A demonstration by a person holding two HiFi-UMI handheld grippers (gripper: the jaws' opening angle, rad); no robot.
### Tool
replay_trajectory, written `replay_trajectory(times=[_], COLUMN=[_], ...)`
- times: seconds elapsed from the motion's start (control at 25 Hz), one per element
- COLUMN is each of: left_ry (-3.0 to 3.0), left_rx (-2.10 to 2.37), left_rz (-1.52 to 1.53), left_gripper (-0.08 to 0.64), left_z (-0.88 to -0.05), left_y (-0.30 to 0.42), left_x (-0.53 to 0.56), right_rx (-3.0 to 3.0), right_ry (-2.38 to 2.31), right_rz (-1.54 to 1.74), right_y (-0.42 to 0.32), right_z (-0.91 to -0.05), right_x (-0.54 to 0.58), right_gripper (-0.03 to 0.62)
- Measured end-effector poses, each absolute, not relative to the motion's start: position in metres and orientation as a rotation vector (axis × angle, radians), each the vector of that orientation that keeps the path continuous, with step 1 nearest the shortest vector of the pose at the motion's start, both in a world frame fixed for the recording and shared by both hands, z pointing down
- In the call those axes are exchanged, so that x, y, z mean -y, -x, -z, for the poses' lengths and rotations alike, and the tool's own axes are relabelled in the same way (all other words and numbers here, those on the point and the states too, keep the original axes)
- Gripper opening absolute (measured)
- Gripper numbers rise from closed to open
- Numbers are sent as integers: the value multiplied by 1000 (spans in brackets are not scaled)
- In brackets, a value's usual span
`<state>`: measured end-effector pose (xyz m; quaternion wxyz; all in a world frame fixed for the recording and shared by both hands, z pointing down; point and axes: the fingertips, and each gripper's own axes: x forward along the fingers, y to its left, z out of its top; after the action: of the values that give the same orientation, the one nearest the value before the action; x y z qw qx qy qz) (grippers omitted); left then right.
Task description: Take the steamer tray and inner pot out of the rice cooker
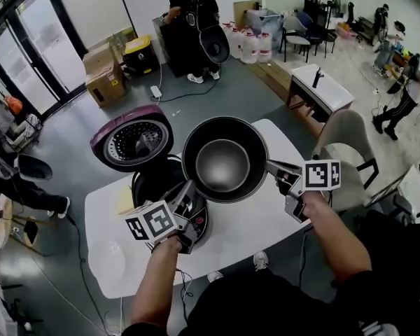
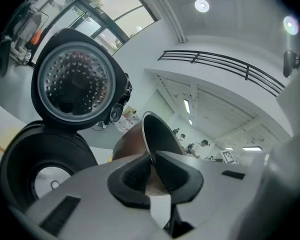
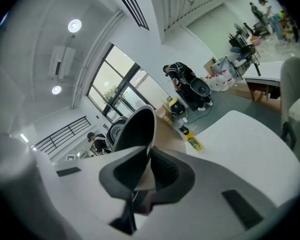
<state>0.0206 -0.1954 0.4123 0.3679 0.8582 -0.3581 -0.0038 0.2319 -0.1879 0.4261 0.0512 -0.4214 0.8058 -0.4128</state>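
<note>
Over white table (image 1: pixel 239 234), pot (image 1: pixel 224 161) is held raised beside open cooker (image 1: pixel 154 182), thin rim pinched on opposite sides by left gripper (image 1: pixel 190 188) and right gripper (image 1: pixel 271 165); rigid, slick metal is judged slip-prone.

No legible text or numbers.

The inner pot (image 1: pixel 224 158) covers part of the rice cooker (image 1: pixel 148 182) opening. A pale round thing (image 1: pixel 106 259) on the worktop (image 1: pixel 260 224) is too faint to name.
</note>
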Motion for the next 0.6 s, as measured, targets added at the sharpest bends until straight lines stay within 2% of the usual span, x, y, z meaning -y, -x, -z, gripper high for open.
replay_trajectory(times=[0.32,0.6], left_ry=[-2166,-2057], left_rx=[912,890], left_rz=[-74,-125], left_gripper=[35,34], left_z=[-458,-524], left_y=[-112,-165], left_x=[204,210], right_rx=[-2429,-2424], right_ry=[1384,1492], right_rz=[1324,1424], right_y=[-326,-376], right_z=[-464,-525], right_x=[187,194], right_gripper=[28,31])
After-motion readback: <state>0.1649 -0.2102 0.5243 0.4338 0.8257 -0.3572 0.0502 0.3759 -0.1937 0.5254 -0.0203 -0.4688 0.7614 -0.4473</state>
